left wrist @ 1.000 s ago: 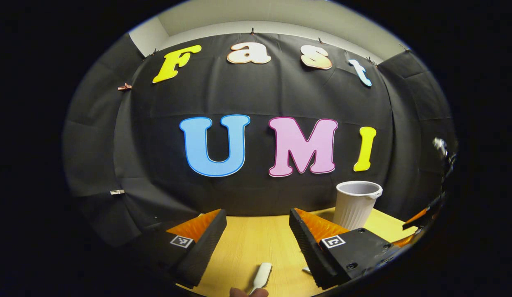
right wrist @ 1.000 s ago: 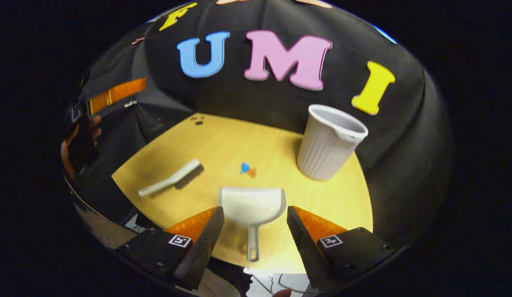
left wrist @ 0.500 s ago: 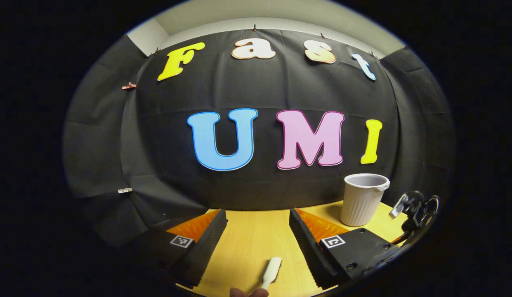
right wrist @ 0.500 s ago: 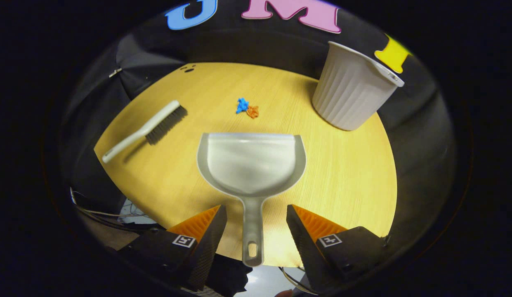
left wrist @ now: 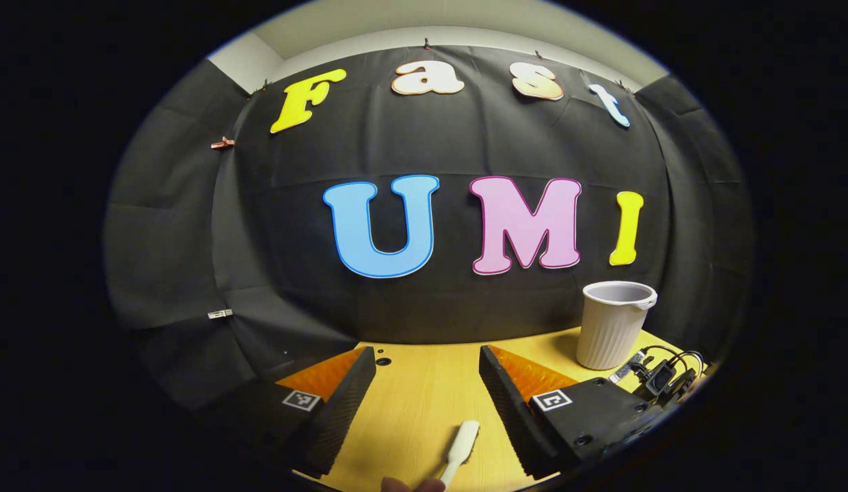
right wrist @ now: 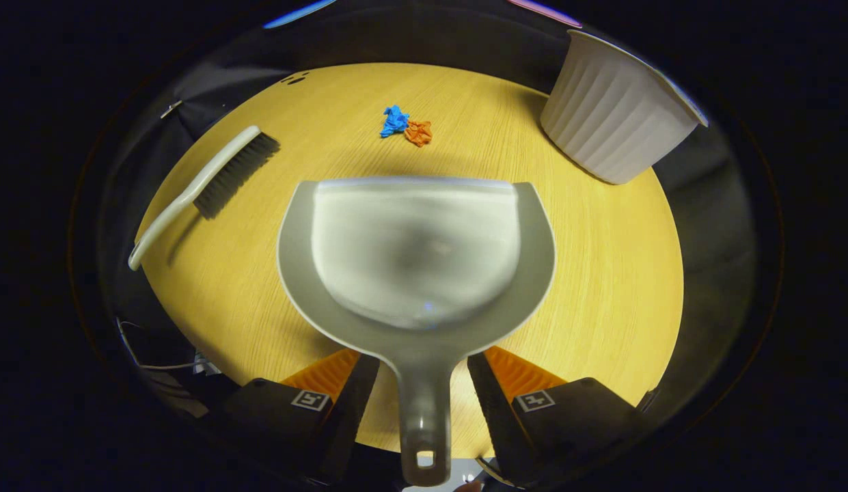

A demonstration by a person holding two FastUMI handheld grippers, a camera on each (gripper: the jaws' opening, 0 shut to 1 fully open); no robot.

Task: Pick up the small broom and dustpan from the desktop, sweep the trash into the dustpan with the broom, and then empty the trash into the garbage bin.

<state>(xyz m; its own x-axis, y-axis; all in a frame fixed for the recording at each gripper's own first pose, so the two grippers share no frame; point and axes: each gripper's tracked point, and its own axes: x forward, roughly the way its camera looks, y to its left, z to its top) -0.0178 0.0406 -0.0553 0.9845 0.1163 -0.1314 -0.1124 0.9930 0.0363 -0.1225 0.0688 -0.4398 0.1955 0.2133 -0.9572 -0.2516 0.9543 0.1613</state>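
Two crumpled scraps, blue (right wrist: 394,121) and orange (right wrist: 418,132), lie on the wood-grain surface (right wrist: 601,273) beyond the smooth grey dustpan (right wrist: 415,253), whose handle sits between the right tool's (right wrist: 424,393) spread fingers, untouched, near the bristled broom (right wrist: 205,181) and ribbed bin (right wrist: 618,119); left tool (left wrist: 427,400) wide

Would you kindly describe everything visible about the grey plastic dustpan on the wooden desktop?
The grey plastic dustpan lies flat on the yellow wooden desktop, scoop empty, its straight front lip facing the blue and orange scraps. Its rounded pan narrows into a straight handle ending in a hanging hole. The handle runs between the right gripper's open fingers, which flank it without pressing on it.
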